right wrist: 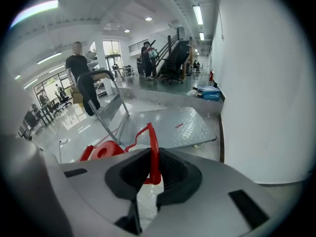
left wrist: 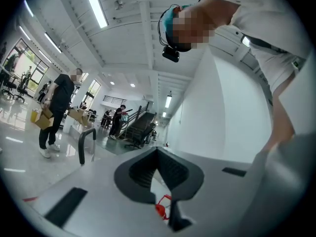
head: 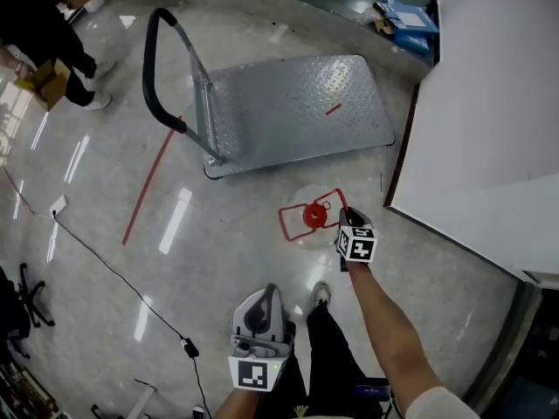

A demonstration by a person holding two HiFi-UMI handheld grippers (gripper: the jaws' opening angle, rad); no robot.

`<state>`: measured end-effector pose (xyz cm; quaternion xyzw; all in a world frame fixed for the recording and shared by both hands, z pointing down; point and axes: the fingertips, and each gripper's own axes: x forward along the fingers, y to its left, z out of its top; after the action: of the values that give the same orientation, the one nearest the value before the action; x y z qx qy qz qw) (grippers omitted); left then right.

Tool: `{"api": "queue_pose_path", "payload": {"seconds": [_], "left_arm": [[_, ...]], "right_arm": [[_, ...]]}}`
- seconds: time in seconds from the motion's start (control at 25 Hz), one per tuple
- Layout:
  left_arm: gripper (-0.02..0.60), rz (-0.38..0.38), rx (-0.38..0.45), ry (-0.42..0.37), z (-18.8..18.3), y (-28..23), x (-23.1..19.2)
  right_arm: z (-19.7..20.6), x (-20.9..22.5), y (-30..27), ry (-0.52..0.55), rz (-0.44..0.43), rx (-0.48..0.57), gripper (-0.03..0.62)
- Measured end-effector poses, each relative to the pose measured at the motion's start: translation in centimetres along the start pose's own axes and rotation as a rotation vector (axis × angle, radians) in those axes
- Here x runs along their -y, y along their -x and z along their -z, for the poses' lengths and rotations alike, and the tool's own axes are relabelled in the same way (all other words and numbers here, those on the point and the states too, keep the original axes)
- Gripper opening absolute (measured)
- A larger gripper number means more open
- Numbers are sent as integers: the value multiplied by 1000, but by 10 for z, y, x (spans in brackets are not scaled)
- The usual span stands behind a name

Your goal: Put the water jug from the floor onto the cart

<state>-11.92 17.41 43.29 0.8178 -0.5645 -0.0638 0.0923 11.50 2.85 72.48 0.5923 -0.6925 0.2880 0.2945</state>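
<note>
- A polished grey floor [head: 218, 260] is seen from above in a large lit hall, bounded on the right by a white wall [head: 489, 103].
- A flatbed cart [head: 297, 112] with a bare diamond-plate deck is parked on the floor, its black push handle [head: 157, 68] raised at the left end.
- A person [head: 39, 24] in dark clothing is pictured at the upper left edge with a cardboard box [head: 44, 81], well apart from the cart.
- The water jug [head: 313, 216], clear-bodied with a red cap, is shown just in front of the cart's near edge and not on the deck. Whether its base is clear of the floor cannot be told.
- The right gripper [head: 343, 215] is angled downward over the jug. Its jaws are closed on the jug's red handle [right wrist: 153, 147], which is seen standing upright between the black pads in the right gripper view.
- The left gripper [head: 265, 293] is held level near the person's body, apart from the jug. Its jaws are seen drawn together at the tips with nothing between them.
- A red tape line [head: 150, 182] is laid on the floor beside the cart's handle end.
- A thin black cable [head: 113, 273] is trailed across the floor at the lower left.
</note>
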Motion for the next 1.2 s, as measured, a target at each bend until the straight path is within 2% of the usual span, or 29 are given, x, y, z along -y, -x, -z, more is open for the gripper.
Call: {"api": "queue_pose_path", "payload": {"seconds": [0.28, 0.44, 0.64, 0.88, 1.2], "left_arm": [[3, -4, 92, -25, -48, -56, 0], [3, -16, 92, -63, -64, -103, -2], [3, -73, 100, -90, -91, -168, -7], [3, -92, 97, -142, -95, -227, -21], [3, -74, 48, -95, -72, -277, -60]], "right_arm": [[-90, -16, 1, -38, -53, 64, 48], [-142, -33, -13, -35, -115, 84, 49], [-208, -49, -42, 8, -195, 101, 51], [-259, -48, -104, 47, -235, 112, 54], [-315, -35, -180, 27, -213, 133, 55]]}}
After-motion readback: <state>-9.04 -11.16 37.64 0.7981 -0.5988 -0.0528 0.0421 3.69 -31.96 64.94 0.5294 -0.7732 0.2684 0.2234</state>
